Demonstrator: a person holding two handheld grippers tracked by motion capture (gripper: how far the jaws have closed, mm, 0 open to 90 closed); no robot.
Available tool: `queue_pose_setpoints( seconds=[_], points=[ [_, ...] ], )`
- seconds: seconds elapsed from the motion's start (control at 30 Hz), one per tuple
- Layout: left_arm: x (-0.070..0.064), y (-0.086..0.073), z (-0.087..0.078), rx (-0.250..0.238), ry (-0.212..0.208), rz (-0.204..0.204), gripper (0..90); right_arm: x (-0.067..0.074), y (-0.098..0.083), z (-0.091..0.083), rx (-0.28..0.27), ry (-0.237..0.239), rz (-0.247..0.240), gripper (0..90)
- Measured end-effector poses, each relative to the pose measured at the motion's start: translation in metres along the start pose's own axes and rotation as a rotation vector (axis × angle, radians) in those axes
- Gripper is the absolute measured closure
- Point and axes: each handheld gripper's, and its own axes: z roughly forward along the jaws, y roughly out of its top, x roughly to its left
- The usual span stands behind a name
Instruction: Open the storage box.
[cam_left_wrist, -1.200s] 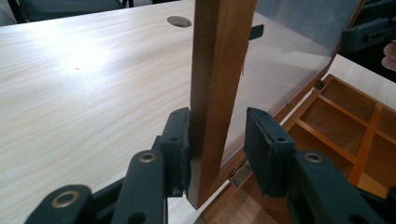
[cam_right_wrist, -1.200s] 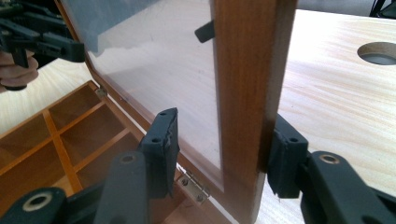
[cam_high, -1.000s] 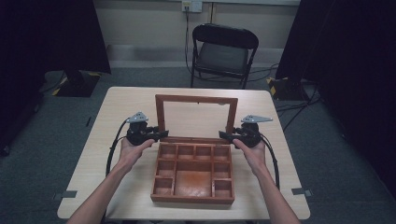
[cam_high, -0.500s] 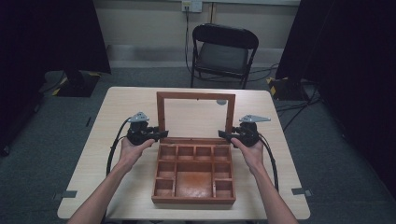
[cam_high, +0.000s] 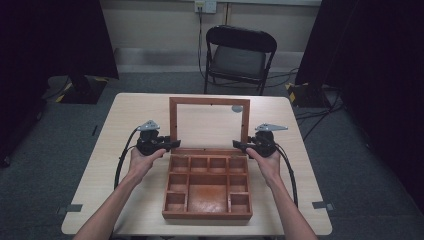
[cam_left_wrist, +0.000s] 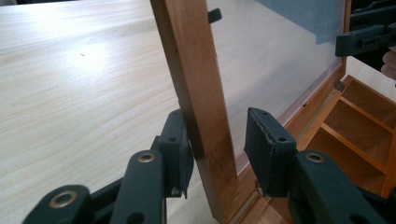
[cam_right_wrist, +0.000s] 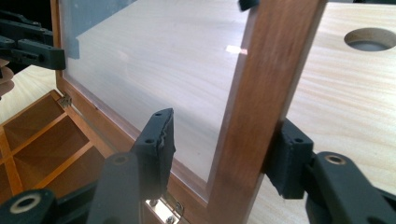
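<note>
Worktop (cam_high: 125, 125): pale wood-grain surface with rounded corners; a round cable hole (cam_high: 237, 108) sits near its far edge, seen through the lid's pane.

Chair (cam_high: 239, 57): dark folding chair on the floor beyond the worktop, well apart from it.

Wooden box (cam_high: 207, 192): reddish-brown, open, resting at the middle of the worktop toward the person's side. The interior is divided into small compartments along the back and sides and one larger compartment at the centre front.

Lid (cam_high: 209, 123): wooden frame around a clear pane, hinged at the box's back edge, standing upright or nearly so. A metal hinge (cam_right_wrist: 163, 205) shows at the lower corner in the right gripper view.

Left gripper (cam_high: 169, 145): held in the person's left hand (cam_high: 142, 162), at the left upright of the lid frame, low down by the hinge line. In the left gripper view (cam_left_wrist: 217, 140) its fingers straddle that upright; one pad lies against the outer face, the other stands off from the pane side, so the fingers are spread, not pinching.

Right gripper (cam_high: 239, 145): held in the right hand (cam_high: 266, 162), at the right upright at matching height. In the right gripper view (cam_right_wrist: 224, 144) the fingers have just been opening; one pad touches the frame's outer face, the other stands clear of it.
</note>
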Motion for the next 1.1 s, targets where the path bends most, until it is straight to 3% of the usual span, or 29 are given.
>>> queue_pose_setpoints(
  seconds=[0.17, 0.33, 0.43, 0.63, 1.1],
  points=[
    [0.004, -0.002, 0.004, 0.006, -0.004, -0.021, 58.0, -0.003, -0.002, 0.005, 0.017, 0.004, 0.013, 44.2],
    [0.007, -0.001, 0.006, 0.027, -0.006, -0.017, 55.3, -0.005, -0.003, 0.008, 0.021, 0.006, 0.029, 42.0],
    [0.009, -0.003, 0.009, 0.032, 0.001, -0.036, 53.4, -0.006, -0.005, 0.012, 0.041, 0.002, 0.036, 36.8],
    [0.013, -0.005, 0.011, 0.055, 0.004, -0.047, 50.4, -0.010, -0.008, 0.017, 0.067, 0.016, 0.076, 33.0],
    [0.016, -0.008, 0.015, 0.075, -0.004, -0.068, 43.2, -0.012, -0.012, 0.022, 0.092, 0.008, 0.092, 26.1]
  ],
)
